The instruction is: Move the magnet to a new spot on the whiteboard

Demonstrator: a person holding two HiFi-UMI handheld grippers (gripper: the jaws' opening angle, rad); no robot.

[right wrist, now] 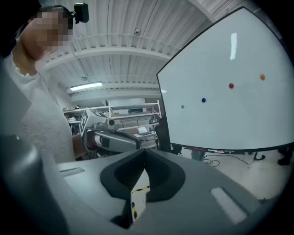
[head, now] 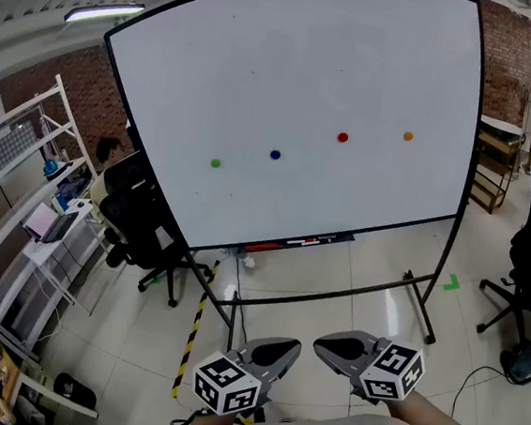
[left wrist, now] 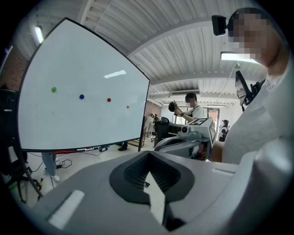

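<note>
- Both hand-held grippers hang low before the person's chest, side by side, marker cubes nearest the body and noses pointing out over the floor toward the foot of the board stand.
- Left hand-held gripper [head: 284, 348]: its own view shows the grey jaws pressed together at the tips [left wrist: 148, 156], with nothing between them. The other tool shows just beside it on the right.
- Right hand-held gripper [head: 327, 344]: its jaws are likewise closed tip to tip [right wrist: 143, 153] and empty. A bare wrist shows behind its cube, and its nose angles slightly inward toward its neighbour.
- Large white whiteboard in a black frame [head: 299, 69] stands upright on a wheeled stand, well apart from both tools.
- Black office chair [head: 142, 222] sits at the board's lower left corner.
- Four small round magnets cling to the board in a rising row, none near either tool:
  - green magnet [head: 216, 163], lowest and leftmost
  - blue magnet [head: 274, 155], next to its right
  - red magnet [head: 342, 138], higher, right of centre
  - orange magnet [head: 407, 136], highest, nearest the right edge
</note>
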